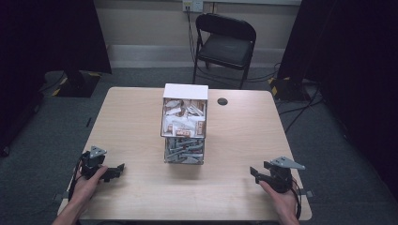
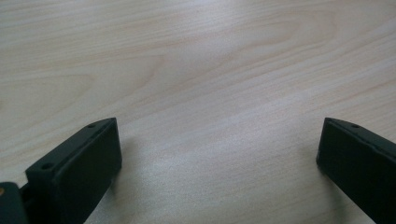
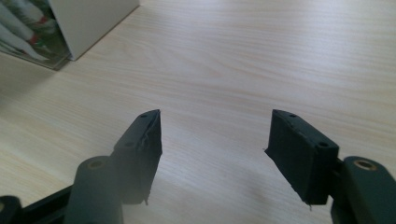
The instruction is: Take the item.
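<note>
Seen from the high view, on a pale wood-grain tabletop (image 1: 136, 122): a clear two-tier box with a white top (image 1: 185, 123), standing upright at the middle, upper tier packed with white-and-brown sachets (image 1: 184, 119), lower tier with grey-white packets (image 1: 184, 150). Just right of the box's far end, a small round black hole (image 1: 222, 101) in the tabletop. Near the front left edge, held in a hand (image 1: 87, 184), the left gripper (image 1: 118, 168), well apart from the box. In the left gripper view, jaws spread wide with bare wood between them, released, touching nothing. Near the front right edge, held in the other hand (image 1: 281, 199), the right gripper (image 1: 254, 172), also well apart from the box and pointing inward across the tabletop. In the right gripper view, the right gripper (image 3: 212, 133) with jaws parted, narrower than the left pair, empty, only wood grain between the pads; a corner of the box (image 3: 70, 23) at upper left. Beyond the tabletop, a black folding chair (image 1: 225, 44) on grey carpet against the wall.
</note>
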{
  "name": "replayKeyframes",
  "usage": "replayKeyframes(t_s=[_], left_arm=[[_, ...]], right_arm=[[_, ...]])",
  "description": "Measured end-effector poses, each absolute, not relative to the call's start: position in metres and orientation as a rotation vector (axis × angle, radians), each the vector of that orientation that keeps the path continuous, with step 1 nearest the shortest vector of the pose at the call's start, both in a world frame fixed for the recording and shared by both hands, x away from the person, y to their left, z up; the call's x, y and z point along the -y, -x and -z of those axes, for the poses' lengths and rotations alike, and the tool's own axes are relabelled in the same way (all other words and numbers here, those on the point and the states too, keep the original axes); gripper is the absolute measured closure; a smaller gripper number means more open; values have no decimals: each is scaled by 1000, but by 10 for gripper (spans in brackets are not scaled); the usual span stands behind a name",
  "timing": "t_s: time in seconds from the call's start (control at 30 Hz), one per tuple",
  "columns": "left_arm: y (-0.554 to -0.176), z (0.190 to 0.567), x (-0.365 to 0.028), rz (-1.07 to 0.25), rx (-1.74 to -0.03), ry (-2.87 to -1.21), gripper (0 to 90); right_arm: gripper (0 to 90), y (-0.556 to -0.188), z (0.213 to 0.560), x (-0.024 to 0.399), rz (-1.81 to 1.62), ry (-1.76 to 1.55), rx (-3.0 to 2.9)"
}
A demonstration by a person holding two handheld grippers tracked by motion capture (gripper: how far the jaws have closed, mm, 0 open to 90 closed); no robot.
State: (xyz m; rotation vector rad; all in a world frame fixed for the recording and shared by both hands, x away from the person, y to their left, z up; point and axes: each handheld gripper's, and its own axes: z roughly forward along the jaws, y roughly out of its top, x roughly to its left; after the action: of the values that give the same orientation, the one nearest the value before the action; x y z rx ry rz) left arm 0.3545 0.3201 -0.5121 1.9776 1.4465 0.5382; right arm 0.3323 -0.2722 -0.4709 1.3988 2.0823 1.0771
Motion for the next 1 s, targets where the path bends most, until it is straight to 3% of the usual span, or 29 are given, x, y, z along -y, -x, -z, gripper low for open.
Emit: replayKeyframes(t_s=[0.53, 1.0], left_arm=[[-354, 512, -320, -539, -1446, -1976, 0], [-355, 512, -320, -538, -1446, -1978, 0]], right_arm=[[385, -331, 449, 247, -1202, -1321, -2156], [474, -333, 439, 213, -1293, -1235, -2281]])
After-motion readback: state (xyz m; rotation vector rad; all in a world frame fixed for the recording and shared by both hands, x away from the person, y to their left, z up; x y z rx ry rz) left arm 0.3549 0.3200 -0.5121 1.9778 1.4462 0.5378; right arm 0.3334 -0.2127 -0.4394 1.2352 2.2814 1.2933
